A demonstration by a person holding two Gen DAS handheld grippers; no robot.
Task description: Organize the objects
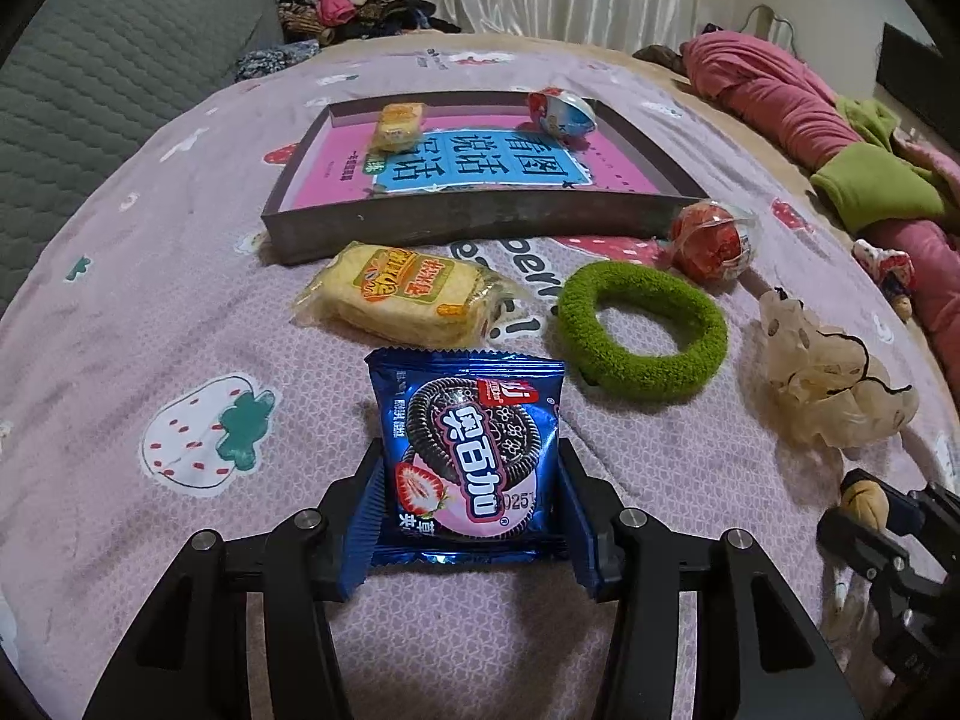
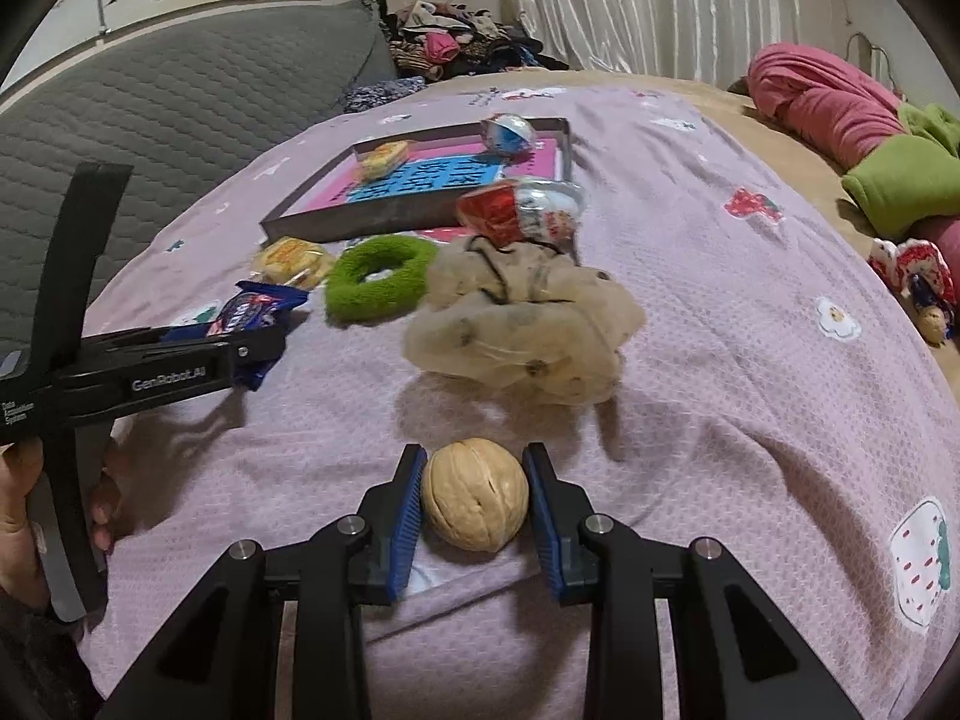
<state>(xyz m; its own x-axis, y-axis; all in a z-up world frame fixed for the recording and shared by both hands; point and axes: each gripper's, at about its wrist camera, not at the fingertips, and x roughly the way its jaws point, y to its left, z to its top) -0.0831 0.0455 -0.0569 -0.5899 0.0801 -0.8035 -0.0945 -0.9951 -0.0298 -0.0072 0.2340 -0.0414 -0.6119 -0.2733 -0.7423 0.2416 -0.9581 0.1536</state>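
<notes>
Left gripper (image 1: 471, 495) clamps the cookie pack (image 1: 471, 450); right gripper (image 2: 474, 498) grips the walnut (image 2: 474, 493), probably bound for the tray (image 1: 480, 222) (upper centre).

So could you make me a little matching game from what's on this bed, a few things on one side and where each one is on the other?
Things:
1. blue cookie packet
2. walnut
3. green hair ring
4. blue and white egg

Places:
A. inside the shallow box
B. between the right gripper fingers
C. lying free on the bedspread, in front of the box
D. between the left gripper fingers

Pairs: 1-D, 2-B, 3-C, 4-A
</notes>
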